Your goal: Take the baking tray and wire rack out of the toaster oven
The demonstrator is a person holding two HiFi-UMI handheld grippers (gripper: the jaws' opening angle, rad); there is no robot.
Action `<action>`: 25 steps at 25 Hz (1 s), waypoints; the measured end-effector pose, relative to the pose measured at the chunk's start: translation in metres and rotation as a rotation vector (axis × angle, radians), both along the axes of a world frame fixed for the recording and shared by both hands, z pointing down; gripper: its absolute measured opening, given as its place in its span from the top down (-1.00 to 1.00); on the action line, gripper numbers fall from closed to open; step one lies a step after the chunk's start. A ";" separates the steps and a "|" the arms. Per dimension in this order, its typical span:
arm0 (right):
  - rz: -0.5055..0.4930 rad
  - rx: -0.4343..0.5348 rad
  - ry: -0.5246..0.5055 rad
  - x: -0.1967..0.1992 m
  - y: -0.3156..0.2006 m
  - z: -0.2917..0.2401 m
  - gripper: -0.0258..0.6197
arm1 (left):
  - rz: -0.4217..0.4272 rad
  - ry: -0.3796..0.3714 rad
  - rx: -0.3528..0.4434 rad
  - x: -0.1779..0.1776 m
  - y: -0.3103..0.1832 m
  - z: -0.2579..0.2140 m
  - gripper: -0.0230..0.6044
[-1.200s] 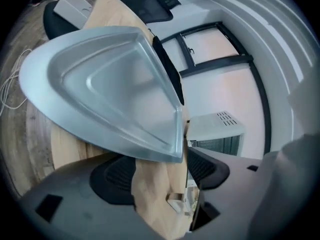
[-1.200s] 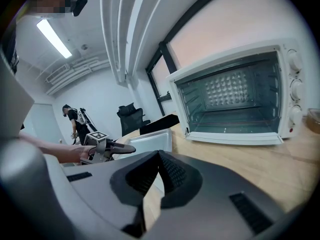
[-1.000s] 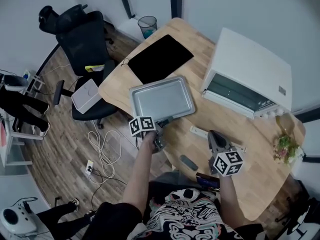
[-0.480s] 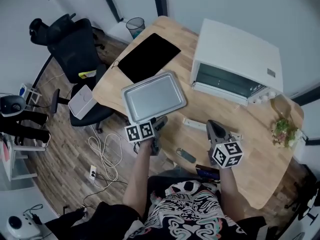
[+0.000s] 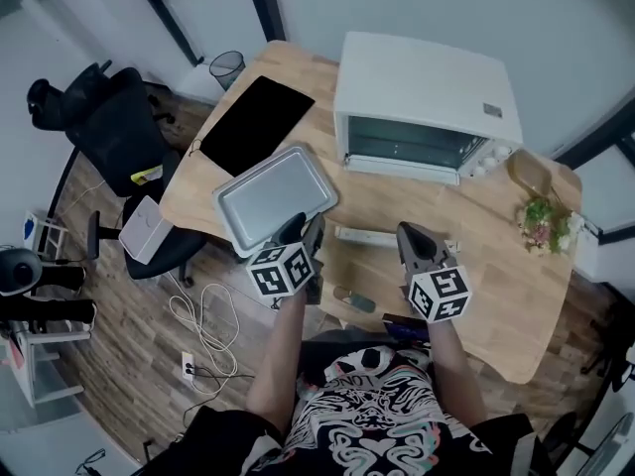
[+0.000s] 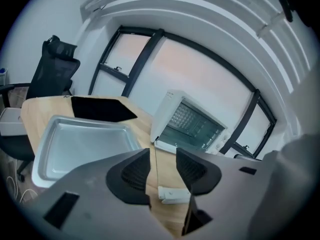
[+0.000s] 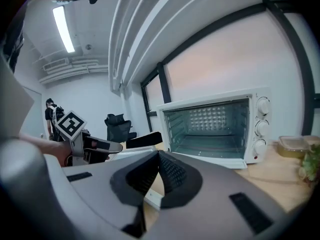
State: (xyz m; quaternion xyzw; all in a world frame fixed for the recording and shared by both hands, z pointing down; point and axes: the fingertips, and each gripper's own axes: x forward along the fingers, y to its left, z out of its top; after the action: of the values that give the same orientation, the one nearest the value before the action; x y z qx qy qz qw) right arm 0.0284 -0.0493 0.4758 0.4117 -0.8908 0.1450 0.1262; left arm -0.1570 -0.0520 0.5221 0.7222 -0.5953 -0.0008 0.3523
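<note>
The left gripper (image 5: 303, 234) hangs at the near right rim of the baking tray (image 5: 276, 198). Its jaws have just been closing, yet a gap stands between them with nothing in it. In its own view the tray (image 6: 82, 141) lies low and to the left of the ribbed black pads (image 6: 135, 173), clear of them. The right gripper (image 5: 412, 238) is further to the right, with bare wood under it. Its jaws are pressed together at the tips on nothing (image 7: 159, 156).

The tray is a shallow rectangle of dull grey metal with rounded corners and a raised rim. It sits askew on the pale wooden table (image 5: 496, 296), its near corner at the table's edge. A small white strip (image 5: 365, 236) lies on the wood between the two grippers, and a small dark object (image 5: 355, 299) lies nearer the person.

Past them stands the toaster oven (image 5: 427, 97), a white box with three knobs down its right side (image 7: 260, 126). Its mouth faces the grippers, and a dimpled back wall shows inside. Open wood runs from the grippers to it. A flat black mat (image 5: 253, 122) lies beyond the tray on the left, and some greenery (image 5: 544, 224) sits at the far right edge.
</note>
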 end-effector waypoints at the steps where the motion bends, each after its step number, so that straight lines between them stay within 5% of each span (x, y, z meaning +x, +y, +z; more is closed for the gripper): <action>1: 0.008 0.012 0.001 0.002 0.001 -0.004 0.92 | -0.005 -0.012 0.029 0.003 -0.001 -0.008 0.45; 6: 0.040 0.053 0.010 0.015 0.008 -0.017 0.92 | 0.018 -0.052 0.140 0.024 -0.003 -0.039 0.83; 25: 0.060 0.079 0.003 0.030 0.023 -0.025 0.92 | 0.083 -0.074 0.202 0.052 0.008 -0.061 0.86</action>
State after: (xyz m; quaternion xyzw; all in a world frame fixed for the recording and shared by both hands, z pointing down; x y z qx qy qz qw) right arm 0.0587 -0.0267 0.4504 0.4432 -0.8829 0.1128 0.1068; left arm -0.1055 -0.0436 0.4609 0.7775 -0.5744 -0.0194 0.2553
